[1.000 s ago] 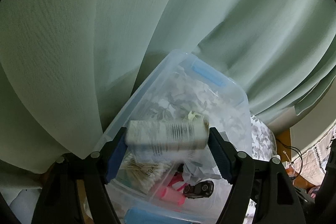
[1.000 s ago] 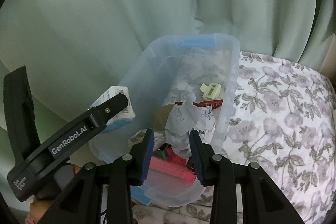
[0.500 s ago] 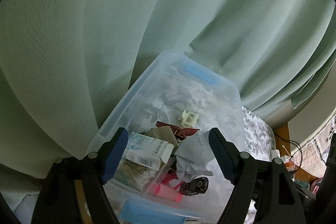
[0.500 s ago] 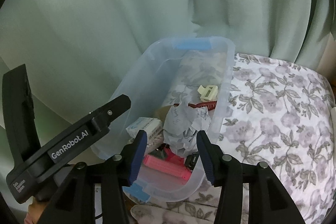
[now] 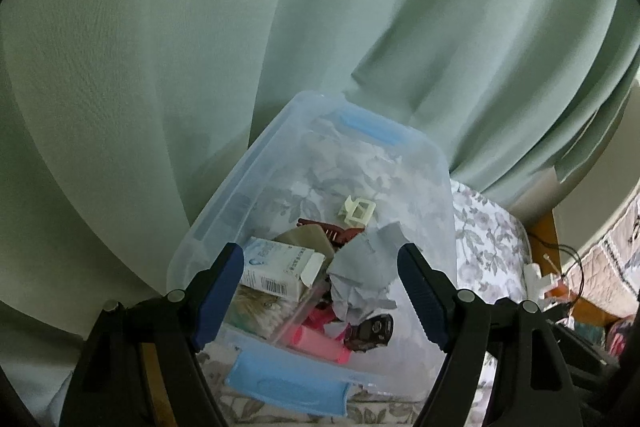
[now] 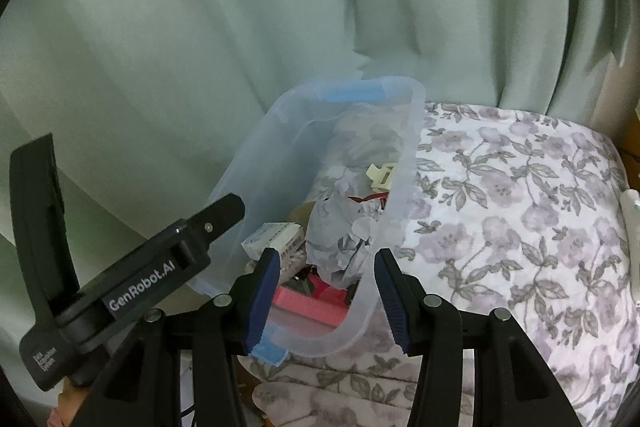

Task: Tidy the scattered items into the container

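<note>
A clear plastic container [image 5: 224, 203] with blue latches sits on the floral cloth against the curtain. Inside it lie a white box [image 5: 276, 269], crumpled grey paper [image 5: 360, 275], a cream clip [image 5: 357, 207], a dark red hair claw [image 5: 332, 231], a pink tube [image 5: 320, 341] and cotton swabs [image 5: 256, 311]. My left gripper [image 5: 319, 253] hangs open and empty above the container's near end. My right gripper [image 6: 327, 257] is open and empty too, its jaws either side of the container's [image 6: 408, 163] near right rim. One of the left gripper's fingers [image 6: 216, 217] shows in the right wrist view.
A pale green curtain [image 5: 280, 27] hangs close behind the container. Floral cloth [image 6: 520, 227] spreads out to the container's right. A wooden edge [image 5: 540, 231] and cables [image 5: 568, 267] lie at the far right.
My left gripper opened and let go of the white box, which dropped into the container beside the grey paper. The right gripper's jaws spread wider and it drew back a little.
</note>
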